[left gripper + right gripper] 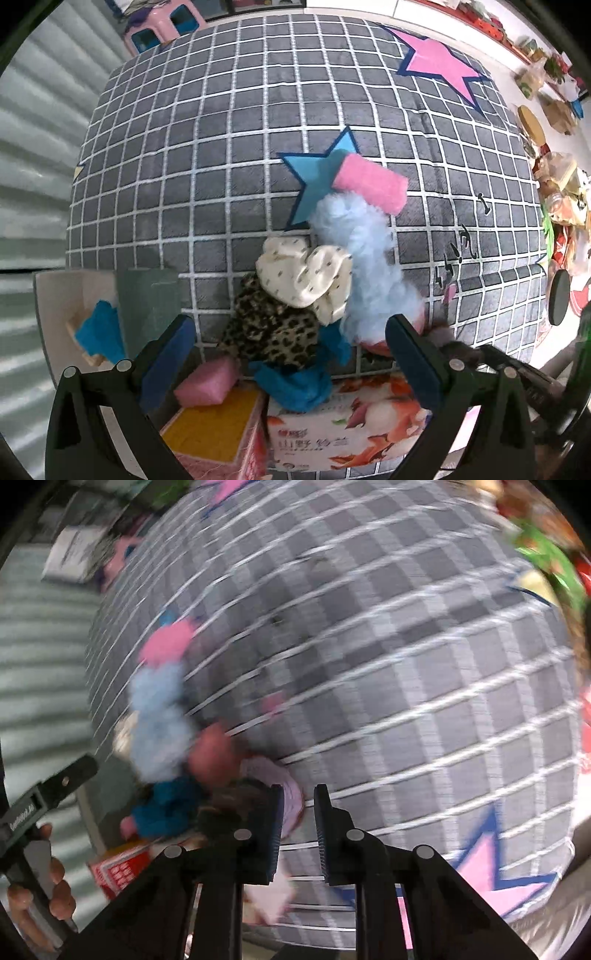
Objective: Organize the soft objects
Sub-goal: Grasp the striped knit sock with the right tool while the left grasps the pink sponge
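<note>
We see a grey checked mat [221, 147] with the soft pile on it. The left gripper [291, 354] points straight down over the leopard cloth [273, 328], its jaws wide apart, nothing between them. The right gripper [299, 830] tilts downward, jaws drawn together and empty; the blue fluffy piece [159, 716] lies to its left.

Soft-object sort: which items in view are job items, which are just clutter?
Job items:
pink towel
blue fluffy cloth
white dotted cloth
leopard cloth
teal cloth
pink sponge

Clutter:
tissue pack
yellow box
pink stool
shelf goods
</note>
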`<state>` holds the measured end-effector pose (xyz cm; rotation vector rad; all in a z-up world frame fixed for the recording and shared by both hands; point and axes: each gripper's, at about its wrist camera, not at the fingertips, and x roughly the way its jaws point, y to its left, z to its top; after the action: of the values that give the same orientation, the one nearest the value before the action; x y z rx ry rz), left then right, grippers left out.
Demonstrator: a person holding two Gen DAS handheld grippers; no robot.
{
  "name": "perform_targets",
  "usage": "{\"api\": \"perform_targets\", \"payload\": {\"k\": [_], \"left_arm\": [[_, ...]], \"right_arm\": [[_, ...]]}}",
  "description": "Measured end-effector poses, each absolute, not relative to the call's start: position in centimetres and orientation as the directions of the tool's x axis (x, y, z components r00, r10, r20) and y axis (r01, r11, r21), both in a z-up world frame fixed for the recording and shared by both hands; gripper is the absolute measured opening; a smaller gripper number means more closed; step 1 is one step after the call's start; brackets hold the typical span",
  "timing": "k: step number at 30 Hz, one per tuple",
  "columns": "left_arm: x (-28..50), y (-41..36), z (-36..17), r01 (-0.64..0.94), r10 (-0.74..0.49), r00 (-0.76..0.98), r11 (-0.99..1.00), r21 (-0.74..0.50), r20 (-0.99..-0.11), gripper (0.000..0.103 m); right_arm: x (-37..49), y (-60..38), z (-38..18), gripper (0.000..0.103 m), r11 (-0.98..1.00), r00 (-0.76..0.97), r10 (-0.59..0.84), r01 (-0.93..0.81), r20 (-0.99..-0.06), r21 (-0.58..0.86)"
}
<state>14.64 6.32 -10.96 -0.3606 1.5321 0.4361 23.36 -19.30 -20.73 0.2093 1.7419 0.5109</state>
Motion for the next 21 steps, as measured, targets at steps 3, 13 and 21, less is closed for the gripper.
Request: {"api": "perform_targets", "payload": {"k": [3,13,21], "left_arm": [[15.8,6.0,-11.2,-0.471,0.063,-0.012,0.880,0.061,-0.998,0.103],[20.9,4.9,-13.0,-0.372,0.125,-0.015,0.920,0.122,-0.992,0.103],[24.9,4.5,-17.2,-0.303,0.150,-0.055,0.940,0.160,-0.987,0.103]], "right_arm": [[24.0,-21.0,-20.8,0.030,0.903,-0.217,0.370,-0.144,-0.903,0.405],[21.5,-17.2,-19.4,0.092,0.855,-0.222,0.396,-0.263,-0.891,0.446],[20.1,-14.7,-19.4,0.092,0.815,-0.250,0.457,-0.267,-0.854,0.514]]}}
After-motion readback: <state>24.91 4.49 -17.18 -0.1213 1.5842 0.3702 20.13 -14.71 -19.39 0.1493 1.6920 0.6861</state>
